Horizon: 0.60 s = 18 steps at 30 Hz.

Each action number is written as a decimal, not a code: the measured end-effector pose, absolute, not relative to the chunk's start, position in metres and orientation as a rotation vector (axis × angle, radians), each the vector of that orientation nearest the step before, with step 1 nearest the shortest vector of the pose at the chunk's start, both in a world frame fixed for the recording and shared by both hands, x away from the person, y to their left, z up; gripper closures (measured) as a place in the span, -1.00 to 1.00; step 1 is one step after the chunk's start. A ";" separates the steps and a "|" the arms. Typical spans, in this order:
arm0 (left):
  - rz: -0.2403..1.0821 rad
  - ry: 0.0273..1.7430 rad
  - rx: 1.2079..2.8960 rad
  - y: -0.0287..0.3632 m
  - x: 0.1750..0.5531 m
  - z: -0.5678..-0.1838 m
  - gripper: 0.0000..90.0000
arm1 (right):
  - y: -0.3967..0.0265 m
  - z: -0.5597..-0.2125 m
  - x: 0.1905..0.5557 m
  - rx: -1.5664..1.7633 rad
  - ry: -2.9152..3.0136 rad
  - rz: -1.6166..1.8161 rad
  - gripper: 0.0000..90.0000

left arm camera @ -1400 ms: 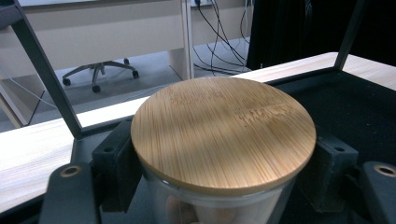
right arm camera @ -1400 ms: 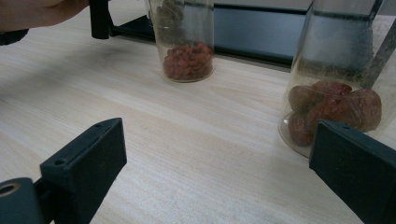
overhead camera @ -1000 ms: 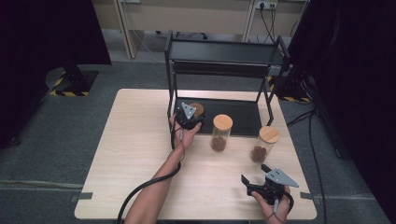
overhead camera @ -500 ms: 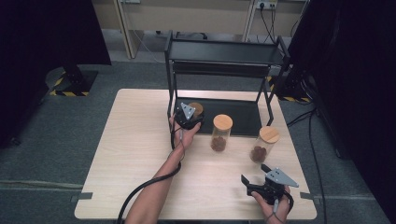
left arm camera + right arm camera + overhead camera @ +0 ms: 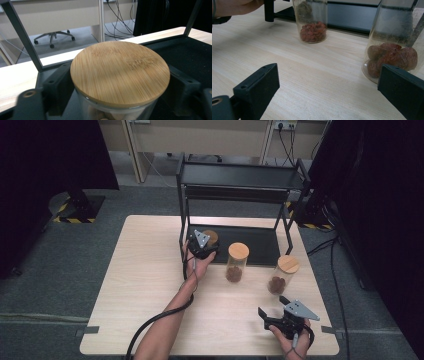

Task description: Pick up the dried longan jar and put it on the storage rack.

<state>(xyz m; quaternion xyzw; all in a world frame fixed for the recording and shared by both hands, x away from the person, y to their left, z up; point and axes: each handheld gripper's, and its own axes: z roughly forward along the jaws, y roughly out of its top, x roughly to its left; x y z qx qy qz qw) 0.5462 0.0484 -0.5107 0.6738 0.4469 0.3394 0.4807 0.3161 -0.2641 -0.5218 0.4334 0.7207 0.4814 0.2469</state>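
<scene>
- Bamboo-lidded jar [image 5: 120, 75] stands on the rack's black lower shelf [image 5: 260, 242], between the left gripper's [image 5: 202, 246] jaws, which have just been opening; in the left gripper view the jaws flank the glass, and contact with it cannot be made out.
- Right gripper [image 5: 280, 317] hovers low at the table's [image 5: 145, 270] near edge, jaws spread wide, nothing between them.
- Risk: pulling the left gripper back askew could drag a jaw against the jar and tip it off the shelf lip.
- High view places the middle jar [image 5: 236, 262] and right jar [image 5: 281, 274] on the table.
- Right gripper view shows their contents: small red berries [image 5: 313, 31], larger reddish-brown fruits [image 5: 392, 58].
</scene>
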 end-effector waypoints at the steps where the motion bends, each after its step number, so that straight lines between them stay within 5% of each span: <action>1: 0.828 1.092 1.647 0.048 0.546 -0.510 -0.72 | -0.264 -0.522 0.316 1.182 1.967 1.310 -0.91; 18: 0.851 1.085 1.682 0.051 0.535 -0.490 -0.86 | -0.263 -0.522 0.316 1.176 1.973 1.304 -0.91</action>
